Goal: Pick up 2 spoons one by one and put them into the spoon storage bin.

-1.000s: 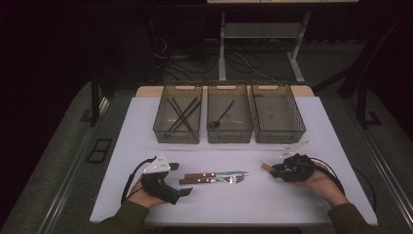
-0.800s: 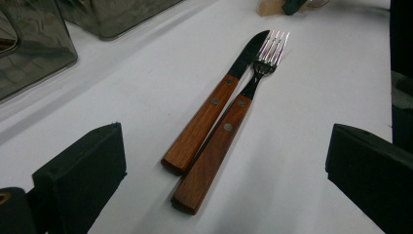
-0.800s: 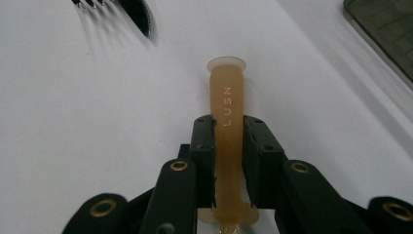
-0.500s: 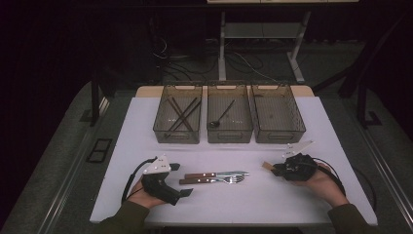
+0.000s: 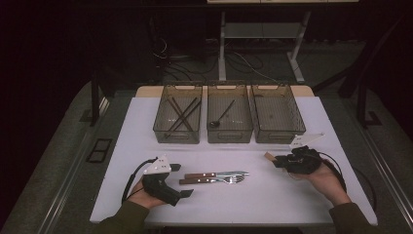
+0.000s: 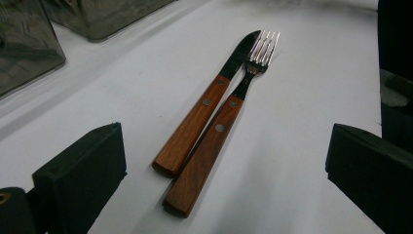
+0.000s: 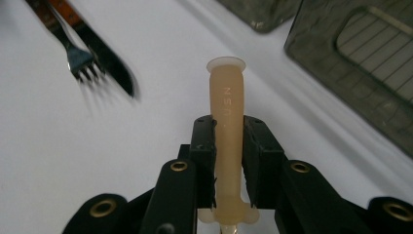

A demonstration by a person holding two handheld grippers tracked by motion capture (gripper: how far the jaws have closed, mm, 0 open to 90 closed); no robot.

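While right tongs (image 7: 228, 141) clamp it, handle (image 7: 226, 112) reads "NSF".

Three bins (image 5: 229, 127) behind knife (image 6: 209, 100), fork (image 6: 221, 124)

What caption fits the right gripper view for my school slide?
The right gripper holds a pale handle over the white table, near a fork and knife.
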